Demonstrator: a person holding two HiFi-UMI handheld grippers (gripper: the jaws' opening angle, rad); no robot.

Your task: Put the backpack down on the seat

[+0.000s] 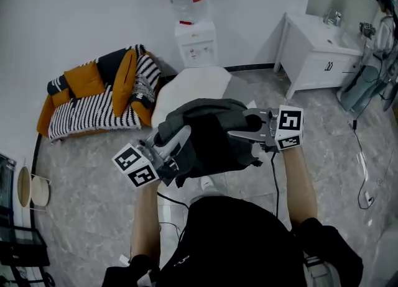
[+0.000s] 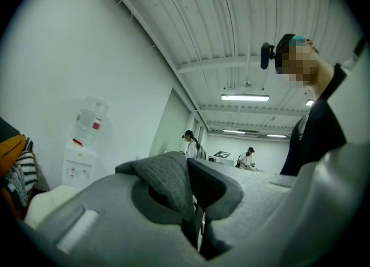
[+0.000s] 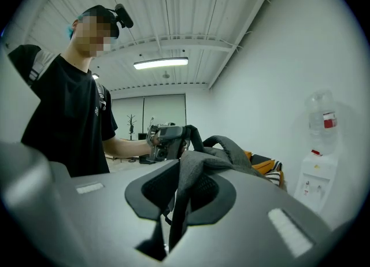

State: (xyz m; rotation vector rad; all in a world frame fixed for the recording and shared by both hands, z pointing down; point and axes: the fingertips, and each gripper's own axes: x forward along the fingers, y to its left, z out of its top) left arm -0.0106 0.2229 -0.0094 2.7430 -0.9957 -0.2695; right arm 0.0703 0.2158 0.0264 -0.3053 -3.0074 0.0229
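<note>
A dark grey backpack (image 1: pixel 208 135) hangs in the air in front of me, held from both sides. My left gripper (image 1: pixel 179 141) is shut on a grey strap (image 2: pixel 167 182) at the bag's left side, and the strap fills the gap between its jaws. My right gripper (image 1: pixel 241 132) is shut on another strap (image 3: pixel 188 176) at the bag's right side. Beyond the bag a white rounded seat (image 1: pixel 186 88) stands on the floor. In the right gripper view, my left gripper (image 3: pixel 165 138) shows across the bag.
An orange sofa (image 1: pixel 87 109) with striped cushions stands at the left wall. A water dispenser (image 1: pixel 195 42) is behind the white seat. A white sink cabinet (image 1: pixel 314 59) stands at the right. Cables (image 1: pixel 364 174) lie on the marble floor at the right.
</note>
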